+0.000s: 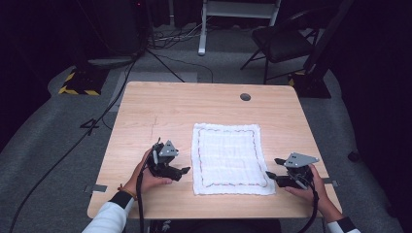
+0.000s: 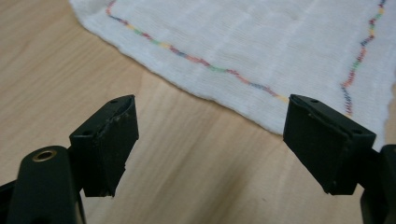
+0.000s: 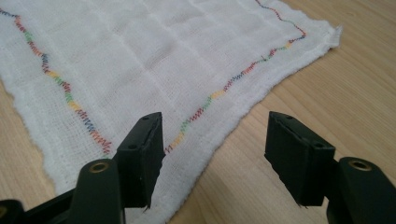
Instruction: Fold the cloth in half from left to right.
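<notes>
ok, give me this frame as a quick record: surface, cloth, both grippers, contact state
surface: light wooden table with a round grey grommet near its far edge
cloth: white woven cloth with multicoloured zigzag stitched border, lying flat and unfolded
left gripper: open, beside the cloth's near left corner, jaws over bare wood
right gripper: open, at the cloth's near right corner, one jaw over the cloth edge
contact: neither gripper holds the cloth
background: black folding chair, cables on grey floor
</notes>
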Tool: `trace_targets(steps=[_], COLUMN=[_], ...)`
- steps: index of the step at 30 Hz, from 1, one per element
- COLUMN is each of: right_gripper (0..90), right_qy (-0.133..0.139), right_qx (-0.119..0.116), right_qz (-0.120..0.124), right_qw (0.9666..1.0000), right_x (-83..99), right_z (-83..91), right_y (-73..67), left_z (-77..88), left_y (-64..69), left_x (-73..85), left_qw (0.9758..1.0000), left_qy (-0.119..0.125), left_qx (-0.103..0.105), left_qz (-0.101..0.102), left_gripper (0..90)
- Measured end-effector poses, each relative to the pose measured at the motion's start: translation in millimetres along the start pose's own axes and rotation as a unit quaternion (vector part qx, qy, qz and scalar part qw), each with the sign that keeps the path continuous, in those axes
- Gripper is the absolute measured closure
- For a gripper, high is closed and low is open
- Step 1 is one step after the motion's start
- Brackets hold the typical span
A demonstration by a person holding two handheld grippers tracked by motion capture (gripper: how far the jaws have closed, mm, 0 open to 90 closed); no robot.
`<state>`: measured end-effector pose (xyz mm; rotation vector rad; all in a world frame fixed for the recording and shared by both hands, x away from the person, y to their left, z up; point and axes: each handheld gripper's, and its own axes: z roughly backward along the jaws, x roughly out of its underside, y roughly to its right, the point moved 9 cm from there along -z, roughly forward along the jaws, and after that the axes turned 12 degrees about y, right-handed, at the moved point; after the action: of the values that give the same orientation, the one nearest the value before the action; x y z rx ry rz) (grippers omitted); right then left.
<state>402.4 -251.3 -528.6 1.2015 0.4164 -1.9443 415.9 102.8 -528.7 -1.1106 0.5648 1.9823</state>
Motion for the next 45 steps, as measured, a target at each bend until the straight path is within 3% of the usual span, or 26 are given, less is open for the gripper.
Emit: trace_targets(steps=[6, 8, 12, 14, 18, 21, 25, 28, 32, 40, 44, 45], right_gripper=[39.1, 40.0, 41.1, 41.5, 41.5, 41.5, 41.7, 42.2, 44.3, 44.5, 44.8, 45.8], right_qy=[0.009, 0.018, 0.029, 0.029, 0.022, 0.023, 0.02, 0.017, 0.013, 0.002, -0.007, -0.009], right_qx=[0.002, -0.004, -0.024, -0.033, -0.057, -0.081, -0.113, -0.133, -0.164, -0.205, -0.213, -0.208], right_qz=[0.003, 0.0, 0.002, 0.009, 0.04, 0.059, 0.078, 0.091, 0.11, 0.126, 0.135, 0.138], right_qw=[1.0, 0.9998, 0.9993, 0.999, 0.9973, 0.9946, 0.9903, 0.9868, 0.9802, 0.9705, 0.9677, 0.9684], right_x=[-10.1, -16.1, -29.2, -36.6, -51.8, -62.6, -71.3, -74.4, -75.0, -73.9, -72.1, -71.8], right_z=[-7.3, -10.7, -21.4, -30.1, -50.6, -65.0, -81.2, -91.7, -102.2, -119.1, -125.6, -127.6], right_y=[-0.1, -3.0, -12.7, -20.4, -45.3, -67.8, -97.0, -115.9, -142.4, -181.2, -192.1, -193.3], left_z=[-6.0, -11.7, -25.6, -32.1, -47.1, -61.3, -83.1, -97.8, -111.8, -131.6, -133.3, -132.8], left_y=[-21.6, -28.6, -39.9, -48.2, -62.3, -73.1, -87.9, -97.7, -104.4, -100.1, -101.4, -101.9], left_x=[-12.3, -16.9, -25.7, -30.9, -45.6, -52.1, -51.4, -49.4, -49.2, -40.7, -37.8, -37.2], left_qw=[0.9995, 0.9994, 0.9991, 0.9974, 0.9976, 0.9965, 0.9944, 0.9928, 0.9909, 0.9918, 0.9917, 0.9922], left_qy=[0.016, 0.015, 0.009, 0.004, 0.017, 0.015, -0.001, -0.006, -0.003, -0.035, -0.024, -0.021], left_qx=[-0.027, -0.027, -0.041, -0.068, -0.067, -0.082, -0.104, -0.112, -0.12, -0.113, -0.1, -0.096], left_qz=[0.008, 0.016, -0.001, -0.026, 0.008, 0.005, 0.019, 0.043, 0.061, 0.048, 0.078, 0.076], left_gripper=[19.6, 20.2, 20.4, 24.0, 24.1, 24.0, 23.9, 23.4, 21.5, 19.2, 18.3, 18.3])
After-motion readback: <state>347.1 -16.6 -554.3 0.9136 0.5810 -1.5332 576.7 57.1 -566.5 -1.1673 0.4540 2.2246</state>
